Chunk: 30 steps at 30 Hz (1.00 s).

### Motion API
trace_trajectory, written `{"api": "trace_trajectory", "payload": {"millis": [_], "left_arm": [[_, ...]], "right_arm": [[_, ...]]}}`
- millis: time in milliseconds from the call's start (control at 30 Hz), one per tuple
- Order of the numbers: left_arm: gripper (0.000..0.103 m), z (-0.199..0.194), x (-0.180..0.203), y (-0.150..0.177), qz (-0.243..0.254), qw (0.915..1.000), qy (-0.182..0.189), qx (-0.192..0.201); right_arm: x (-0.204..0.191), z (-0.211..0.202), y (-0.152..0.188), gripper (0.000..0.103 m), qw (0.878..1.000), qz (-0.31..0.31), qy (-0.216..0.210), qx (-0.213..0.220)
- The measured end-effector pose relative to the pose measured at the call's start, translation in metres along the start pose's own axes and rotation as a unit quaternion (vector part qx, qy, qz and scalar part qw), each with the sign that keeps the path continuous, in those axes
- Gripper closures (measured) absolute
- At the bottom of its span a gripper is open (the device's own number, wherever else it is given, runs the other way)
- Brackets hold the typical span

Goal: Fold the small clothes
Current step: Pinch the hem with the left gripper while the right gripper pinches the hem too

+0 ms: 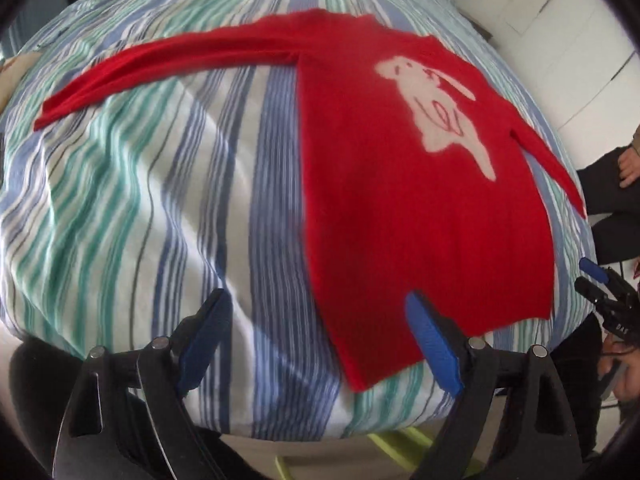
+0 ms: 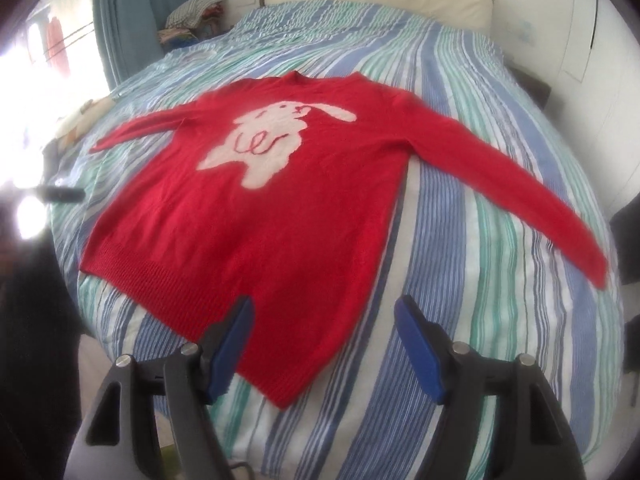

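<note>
**Red sweater spread flat on a striped bed, both grippers poised above its hem**

A red sweater (image 2: pixel 256 216) with a pale animal motif (image 2: pixel 272 140) is laid face up on a bed covered in a blue, green and white striped duvet (image 2: pixel 480 240). Both sleeves are stretched outward, and nothing has been folded yet.

In the right wrist view, the right gripper (image 2: pixel 324 320) is seen with its jaws released and nothing between them. The sweater lies from about 10 to 12 o'clock of the jaws; the near hem corner sits just between the blue fingers (image 2: pixel 234 340). The body's long axis runs from hem at 6 o'clock to collar at 12 o'clock. One sleeve (image 2: pixel 520 196) is extended toward 3 o'clock.

In the left wrist view, the left gripper (image 1: pixel 320 316) is likewise held released and empty. The sweater lies toward 1 o'clock, with its hem edge close to the right-hand finger. The other sleeve (image 1: pixel 160 68) is stretched toward 10 o'clock. The hem is judged equally near both grippers, each by its own corner.

The left view is blurred, so the knit and hem edge are hard to make out. Whether any finger touches the cloth cannot be told. At the far right edge, part of the other gripper and a seated person's legs (image 1: pixel 612 184) are cut off. A pile of cloth (image 2: pixel 196 20) by the curtain is too small to identify.
</note>
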<state>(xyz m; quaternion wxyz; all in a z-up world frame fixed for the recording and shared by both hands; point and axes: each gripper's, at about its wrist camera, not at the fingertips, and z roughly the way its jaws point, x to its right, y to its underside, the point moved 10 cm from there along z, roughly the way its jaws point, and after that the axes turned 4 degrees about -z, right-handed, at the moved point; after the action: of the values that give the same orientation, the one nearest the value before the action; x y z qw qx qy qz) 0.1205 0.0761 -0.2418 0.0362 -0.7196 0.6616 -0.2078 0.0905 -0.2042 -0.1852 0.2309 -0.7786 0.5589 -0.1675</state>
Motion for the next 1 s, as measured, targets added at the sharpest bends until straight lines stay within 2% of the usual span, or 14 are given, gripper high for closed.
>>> {"api": "trace_trajectory", "payload": {"millis": [100, 200, 233, 300, 333, 367, 400, 533, 600, 667, 767, 833, 933, 1000], "left_arm": [[0.016, 0.015, 0.000, 0.009, -0.011, 0.9998, -0.013, -0.008], [0.028, 0.020, 0.004, 0.014, 0.003, 0.9996, -0.024, -0.010], [0.039, 0.020, 0.007, 0.014, 0.008, 0.9997, -0.023, -0.010], [0.072, 0.021, 0.014, 0.015, 0.017, 0.9998, -0.009, -0.010], [0.100, 0.024, 0.016, 0.015, 0.017, 0.9997, -0.003, -0.014], [0.100, 0.025, 0.016, 0.015, 0.012, 0.9998, -0.001, -0.016], [0.100, 0.023, 0.015, 0.015, 0.005, 0.9999, 0.001, -0.016], [0.102, -0.002, 0.015, 0.024, 0.028, 0.9996, -0.006, -0.006], [0.102, 0.007, 0.011, 0.035, 0.036, 0.9989, -0.018, -0.025], [0.102, 0.024, 0.005, 0.043, 0.018, 0.9986, -0.020, -0.046], [0.101, 0.027, 0.003, 0.039, 0.001, 0.9986, -0.018, -0.049], [0.101, 0.026, 0.004, 0.039, 0.013, 0.9985, -0.023, -0.047], [0.098, 0.026, 0.008, 0.037, 0.025, 0.9983, -0.032, -0.042], [0.091, 0.020, 0.012, 0.034, 0.026, 0.9984, -0.035, -0.036]], "right_arm": [[0.002, 0.007, 0.027, 0.031, 0.997, 0.044, -0.050, -0.034], [-0.007, 0.020, 0.049, 0.033, 0.989, 0.091, -0.105, -0.056], [-0.011, 0.026, 0.054, 0.037, 0.985, 0.108, -0.122, -0.061], [-0.018, 0.039, 0.060, 0.050, 0.978, 0.136, -0.145, -0.068], [-0.020, 0.046, 0.061, 0.067, 0.975, 0.146, -0.151, -0.071], [-0.021, 0.051, 0.062, 0.095, 0.974, 0.155, -0.149, -0.073], [-0.020, 0.055, 0.062, 0.098, 0.973, 0.162, -0.144, -0.075], [-0.018, 0.041, 0.059, 0.099, 0.976, 0.159, -0.127, -0.081], [-0.011, 0.030, 0.063, 0.099, 0.978, 0.156, -0.108, -0.088], [-0.003, 0.034, 0.076, 0.099, 0.976, 0.162, -0.095, -0.108], [0.003, 0.054, 0.087, 0.100, 0.972, 0.181, -0.088, -0.119], [-0.001, 0.056, 0.081, 0.100, 0.976, 0.167, -0.074, -0.118], [-0.003, 0.055, 0.079, 0.099, 0.981, 0.145, -0.061, -0.117], [-0.003, 0.054, 0.079, 0.099, 0.980, 0.152, -0.061, -0.113]]}}
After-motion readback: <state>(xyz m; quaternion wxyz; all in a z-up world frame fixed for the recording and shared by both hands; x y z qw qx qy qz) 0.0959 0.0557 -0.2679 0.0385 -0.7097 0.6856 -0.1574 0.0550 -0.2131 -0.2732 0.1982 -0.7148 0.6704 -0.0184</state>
